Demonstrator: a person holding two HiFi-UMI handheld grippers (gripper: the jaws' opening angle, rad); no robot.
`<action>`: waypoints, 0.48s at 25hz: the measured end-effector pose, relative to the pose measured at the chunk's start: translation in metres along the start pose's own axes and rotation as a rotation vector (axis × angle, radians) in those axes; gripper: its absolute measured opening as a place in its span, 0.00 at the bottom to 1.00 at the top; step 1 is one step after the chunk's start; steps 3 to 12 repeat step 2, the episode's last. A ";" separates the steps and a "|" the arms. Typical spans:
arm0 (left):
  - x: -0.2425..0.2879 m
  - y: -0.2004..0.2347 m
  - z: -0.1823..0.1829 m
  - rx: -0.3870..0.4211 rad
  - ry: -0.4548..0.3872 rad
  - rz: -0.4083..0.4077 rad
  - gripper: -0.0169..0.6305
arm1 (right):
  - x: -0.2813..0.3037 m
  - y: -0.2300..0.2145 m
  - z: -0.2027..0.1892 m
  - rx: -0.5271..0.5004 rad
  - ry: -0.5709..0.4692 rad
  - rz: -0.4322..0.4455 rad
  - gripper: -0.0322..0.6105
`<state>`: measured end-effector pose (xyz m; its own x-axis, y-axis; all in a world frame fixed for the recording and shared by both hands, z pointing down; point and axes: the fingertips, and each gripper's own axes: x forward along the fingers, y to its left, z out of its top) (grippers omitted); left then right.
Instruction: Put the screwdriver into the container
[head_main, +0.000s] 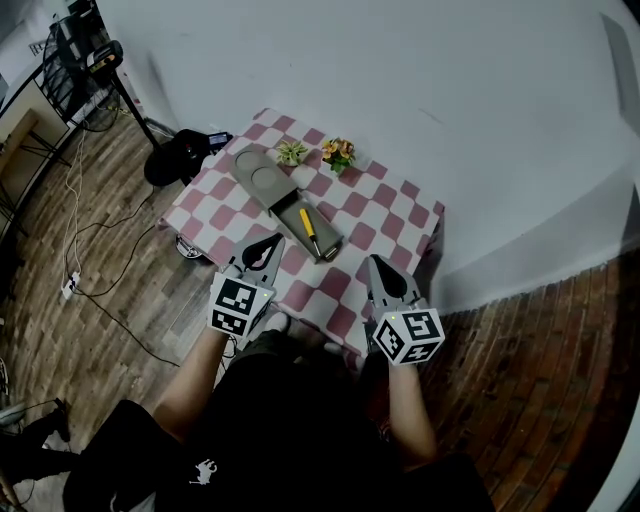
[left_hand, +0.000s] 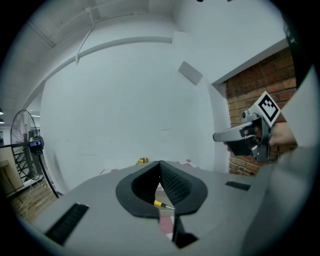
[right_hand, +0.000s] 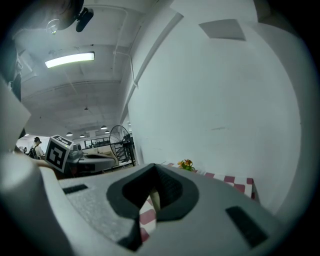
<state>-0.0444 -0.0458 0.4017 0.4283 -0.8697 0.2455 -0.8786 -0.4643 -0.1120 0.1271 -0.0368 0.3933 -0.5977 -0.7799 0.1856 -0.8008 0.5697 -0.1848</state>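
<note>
The yellow-handled steel screwdriver (head_main: 311, 232) already lies in the long grey plastic container (head_main: 258, 178) at the middle of the checked table (head_main: 400, 215). We judge it light, stiff and smooth, best taken by the handle. Our left gripper (head_main: 270, 243) and right gripper (head_main: 378, 265) are closed on nothing, at the near edge.

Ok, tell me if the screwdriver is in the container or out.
In. The head view shows the yellow-handled screwdriver lying inside the open grey container on the checked table.
</note>
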 end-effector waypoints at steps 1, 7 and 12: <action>0.001 0.001 0.000 -0.002 -0.001 -0.001 0.03 | 0.001 0.000 0.000 -0.001 0.000 0.000 0.05; 0.001 0.002 0.000 -0.004 -0.002 -0.003 0.03 | 0.003 0.001 0.000 -0.001 0.001 -0.001 0.05; 0.001 0.002 0.000 -0.004 -0.002 -0.003 0.03 | 0.003 0.001 0.000 -0.001 0.001 -0.001 0.05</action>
